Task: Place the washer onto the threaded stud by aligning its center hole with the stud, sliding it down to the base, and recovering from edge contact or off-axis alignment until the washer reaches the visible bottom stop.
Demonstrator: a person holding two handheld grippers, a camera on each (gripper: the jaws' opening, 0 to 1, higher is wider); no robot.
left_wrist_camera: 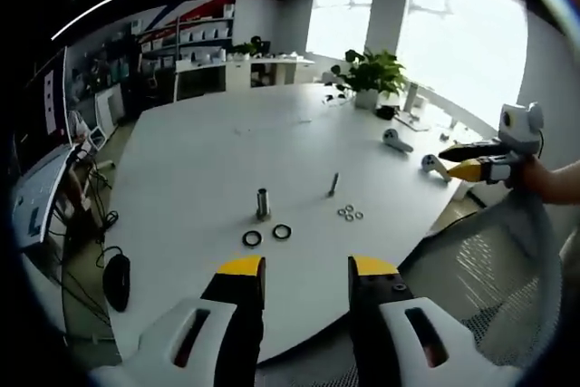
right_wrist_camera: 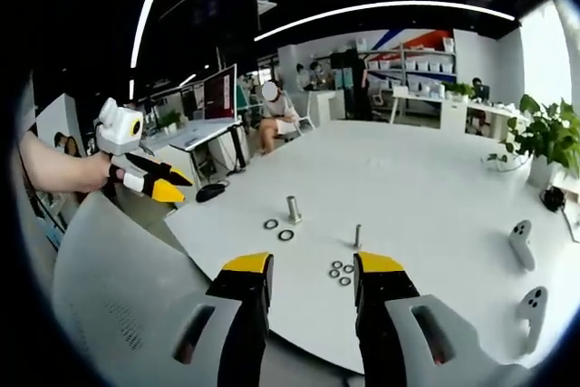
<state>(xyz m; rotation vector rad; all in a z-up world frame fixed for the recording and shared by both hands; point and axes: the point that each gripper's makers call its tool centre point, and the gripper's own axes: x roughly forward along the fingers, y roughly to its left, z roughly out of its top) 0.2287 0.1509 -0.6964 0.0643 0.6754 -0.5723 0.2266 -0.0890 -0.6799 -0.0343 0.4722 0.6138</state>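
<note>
Lying loose on the smooth white round table (left_wrist_camera: 208,160), the small metal washers (left_wrist_camera: 350,213) form a tight cluster of thin bright rings, seen in the right gripper view (right_wrist_camera: 341,271) just above the gap between that gripper's jaws. At about 11 o'clock from them in the left gripper view stands the slim threaded stud (left_wrist_camera: 333,184), a dull grey upright pin (right_wrist_camera: 357,236) — apart from the washers, none on it. Farther toward 9 o'clock stands a stubby, shiny metal cylinder (left_wrist_camera: 263,203), with two dark flat rings (left_wrist_camera: 266,236) lying side by side just below it. The left gripper (left_wrist_camera: 306,269) has black jaws with yellow tips on glossy white housings; they stand wide apart and empty at the table's near edge. The right gripper (right_wrist_camera: 311,267), of the same make, also has its jaws spread wide with nothing between them. A grey mesh chair back (right_wrist_camera: 118,296) curves at 8 o'clock in the right gripper view. Two white handheld controllers (right_wrist_camera: 526,269) rest toward 3 o'clock, and a leafy potted plant (left_wrist_camera: 370,74) stands at the table's far edge.
</note>
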